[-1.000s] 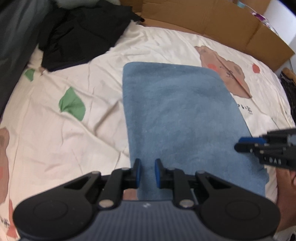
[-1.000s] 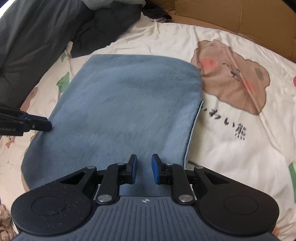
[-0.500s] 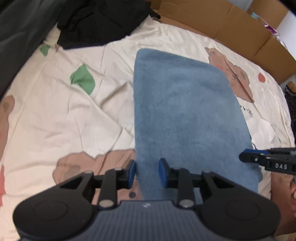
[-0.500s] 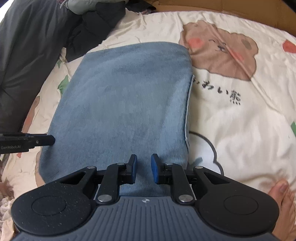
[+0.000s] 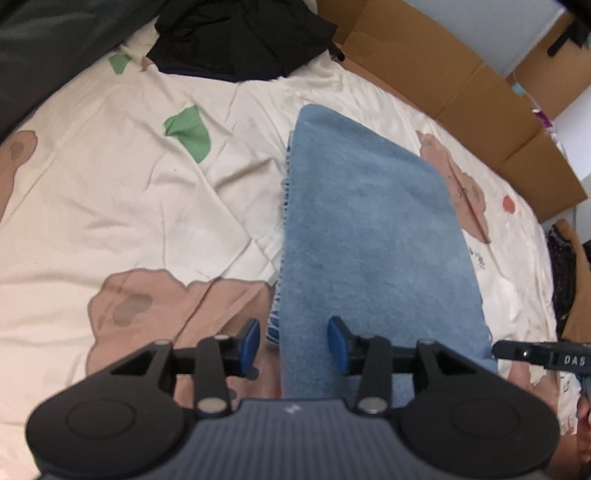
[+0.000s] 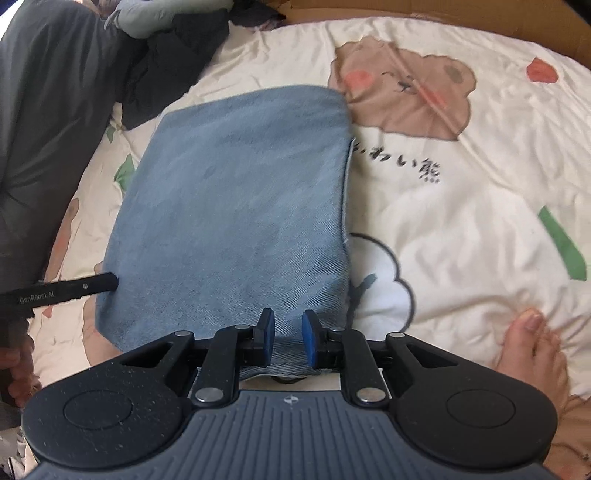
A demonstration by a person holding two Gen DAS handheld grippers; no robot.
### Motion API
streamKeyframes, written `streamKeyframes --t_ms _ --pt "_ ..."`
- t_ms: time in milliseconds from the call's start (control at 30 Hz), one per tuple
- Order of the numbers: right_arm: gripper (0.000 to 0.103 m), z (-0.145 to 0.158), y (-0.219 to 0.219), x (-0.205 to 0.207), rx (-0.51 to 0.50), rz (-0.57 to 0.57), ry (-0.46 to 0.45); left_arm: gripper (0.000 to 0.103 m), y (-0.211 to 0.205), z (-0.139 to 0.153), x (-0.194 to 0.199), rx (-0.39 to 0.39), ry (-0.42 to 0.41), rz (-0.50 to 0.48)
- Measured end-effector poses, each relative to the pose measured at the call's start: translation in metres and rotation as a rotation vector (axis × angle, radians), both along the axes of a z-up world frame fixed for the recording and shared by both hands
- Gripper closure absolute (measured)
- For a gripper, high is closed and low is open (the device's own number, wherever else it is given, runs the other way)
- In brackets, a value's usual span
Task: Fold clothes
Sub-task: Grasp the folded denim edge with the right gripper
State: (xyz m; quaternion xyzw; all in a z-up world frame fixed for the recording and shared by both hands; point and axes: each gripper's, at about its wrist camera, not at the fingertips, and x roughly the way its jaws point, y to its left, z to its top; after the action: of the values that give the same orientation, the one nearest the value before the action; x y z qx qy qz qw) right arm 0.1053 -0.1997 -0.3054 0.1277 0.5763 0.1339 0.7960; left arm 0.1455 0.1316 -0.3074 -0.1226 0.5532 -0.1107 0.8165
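Note:
A blue towel (image 5: 373, 236) lies folded flat on the cream bedsheet (image 5: 110, 206); it also shows in the right wrist view (image 6: 236, 210). My left gripper (image 5: 295, 343) is open, its fingers straddling the towel's near left edge. My right gripper (image 6: 288, 338) is open a little over the towel's near right corner, with nothing between its pads. The right gripper's tip shows at the right in the left wrist view (image 5: 517, 350); the left gripper's tip shows at the left in the right wrist view (image 6: 92, 286).
A pile of black clothes (image 5: 240, 33) lies at the far side of the bed, with dark grey fabric (image 6: 48, 110) on the left. Cardboard (image 5: 461, 74) stands along the far right edge. A bare foot (image 6: 532, 350) rests on the sheet at right.
Both grippers have drawn back toward the towel's near edge. The left gripper has opened wider and shifted left onto the towel's edge. The right gripper has opened slightly.

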Motion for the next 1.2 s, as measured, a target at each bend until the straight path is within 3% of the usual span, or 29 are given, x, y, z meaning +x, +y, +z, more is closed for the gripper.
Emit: streamKeyframes --t_ms 333,533,833,967,1100,1200 --pt "0.082 -0.025 -0.024 0.001 0.082 -0.036 0.05 0.057 0.018 -0.025 0.002 -0.204 0.042 0.01" --pt "0.084 -0.033 -0.008 0.004 0.028 0.022 0.071 0.058 0.019 -0.036 0.003 -0.289 0.093 -0.038" --pt "0.081 -0.027 -0.027 -0.004 0.118 -0.105 0.149 0.074 0.028 -0.03 -0.002 -0.318 0.103 -0.065" --pt "0.058 -0.026 -0.029 -0.009 0.16 -0.111 0.172 0.076 0.029 -0.026 -0.003 -0.296 0.093 -0.084" --pt "0.05 -0.032 -0.026 -0.016 0.227 -0.11 0.194 0.076 0.034 -0.024 -0.006 -0.265 0.088 -0.09" --pt "0.048 -0.044 -0.03 -0.019 0.301 -0.175 0.217 0.081 0.041 -0.022 -0.01 -0.251 0.095 -0.084"
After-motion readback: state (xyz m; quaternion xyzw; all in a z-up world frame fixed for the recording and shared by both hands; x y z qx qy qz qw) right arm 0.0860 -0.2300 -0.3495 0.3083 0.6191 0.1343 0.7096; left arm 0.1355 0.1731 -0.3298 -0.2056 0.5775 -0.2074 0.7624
